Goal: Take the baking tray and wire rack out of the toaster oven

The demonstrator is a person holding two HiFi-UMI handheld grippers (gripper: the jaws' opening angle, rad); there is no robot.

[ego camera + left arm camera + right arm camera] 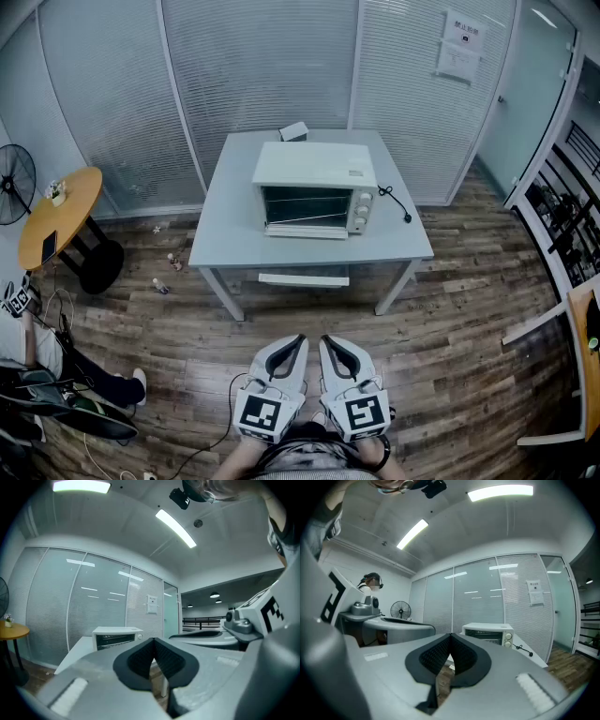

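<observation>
Baking tray, wire rack (likely inside, too dim to tell): white boxy toaster oven (pixel 314 192) well ahead of grey left gripper (pixel 296 342) and right gripper (pixel 328 342), both clenched empty, parked together since no approach has begun.

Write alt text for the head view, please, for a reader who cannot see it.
A white toaster oven stands on a pale table before glass partitions, on a wooden floor. Short of the table, the left gripper and right gripper are held side by side, both shut and empty.
</observation>
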